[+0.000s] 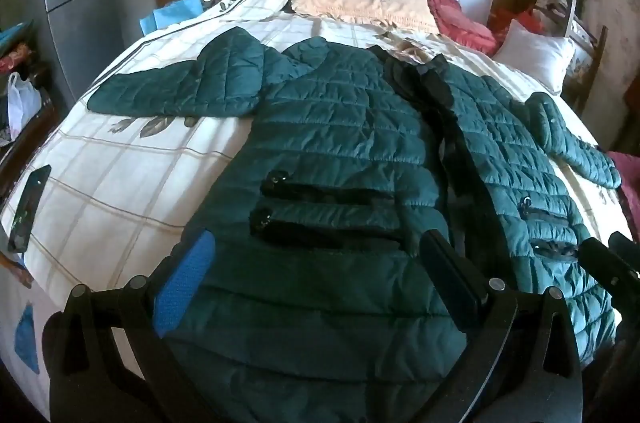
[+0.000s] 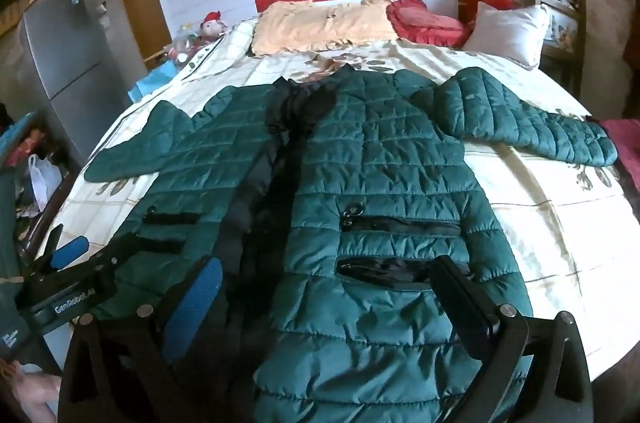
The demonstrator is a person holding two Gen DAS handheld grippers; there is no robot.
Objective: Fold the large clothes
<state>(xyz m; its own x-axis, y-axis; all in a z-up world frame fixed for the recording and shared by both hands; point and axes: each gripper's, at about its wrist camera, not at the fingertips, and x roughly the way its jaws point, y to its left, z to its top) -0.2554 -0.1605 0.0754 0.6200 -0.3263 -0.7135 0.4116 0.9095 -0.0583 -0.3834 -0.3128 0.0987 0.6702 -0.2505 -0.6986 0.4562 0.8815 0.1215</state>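
A dark green quilted jacket [image 1: 340,127] lies spread front-up on the bed [image 1: 120,183], filling the middle of both views. Its collar points toward the top of the frame and its hem toward the bottom. The front hangs unzipped, with a dark lining strip running down the centre. In the left wrist view one sleeve [image 1: 172,91] reaches toward the upper left, and the other sleeve [image 2: 520,119] stretches to the right edge of the right wrist view.

The left gripper [image 1: 316,275] hovers over the lower panel with its jaws wide apart and nothing between them. The right gripper [image 2: 332,295] does the same over the other lower panel, also spread wide and empty. Neither appears to touch the cloth yet.

The fold has not begun, so the first step looks like bringing a sleeve in across the chest. To do that well, each gripper should probably pinch only a sleeve's top layer near the cuff or the shoulder seam, not the bed cover beneath. The padded fabric is slippery and springy, so a deep bite likely holds better than a fingertip nip. Closing the open front first would keep the panels from sliding. A phone [image 1: 30,207] lies at the left edge of the bed, clear of the sleeve.
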